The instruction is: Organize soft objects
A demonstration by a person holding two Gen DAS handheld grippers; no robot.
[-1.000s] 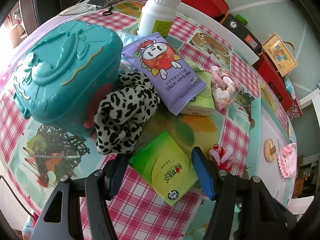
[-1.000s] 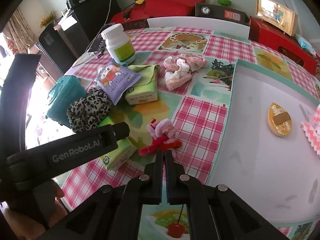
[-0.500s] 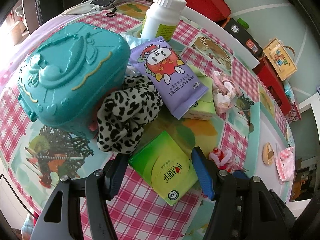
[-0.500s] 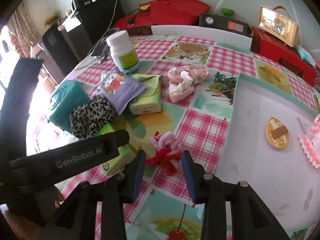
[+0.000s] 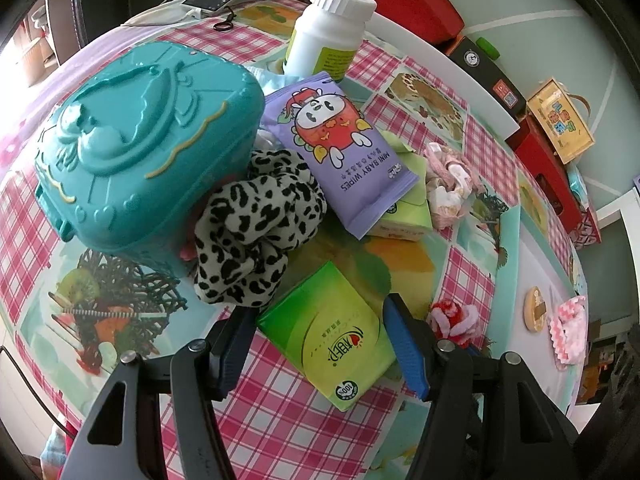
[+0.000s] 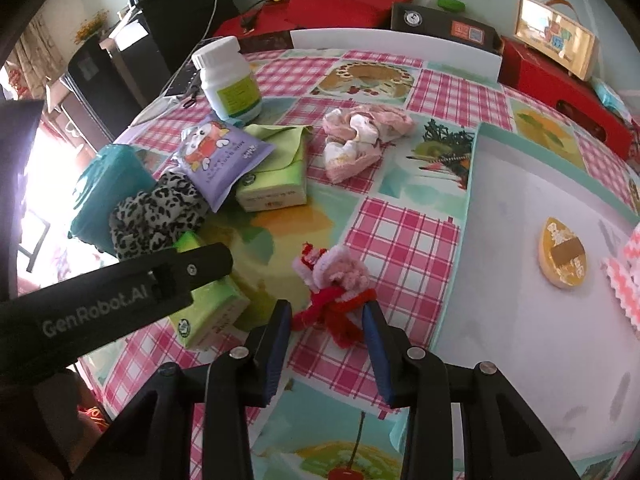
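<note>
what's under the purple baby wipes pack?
The purple baby wipes pack lies across a light green tissue pack, one end over the leopard scrunchie. The rest beneath is hidden.

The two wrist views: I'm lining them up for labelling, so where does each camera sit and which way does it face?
Left wrist: on the left gripper, low over the table, looking forward at the green tissue pack between its open fingers, with the teal case behind; only its own fingers show.
Right wrist: on the right gripper, looking across the table at the red and pink pipe-cleaner toy between its open fingers; the left gripper's black arm crosses at left.
Shared: tissue pack, toy, leopard scrunchie, white bottle.
</note>
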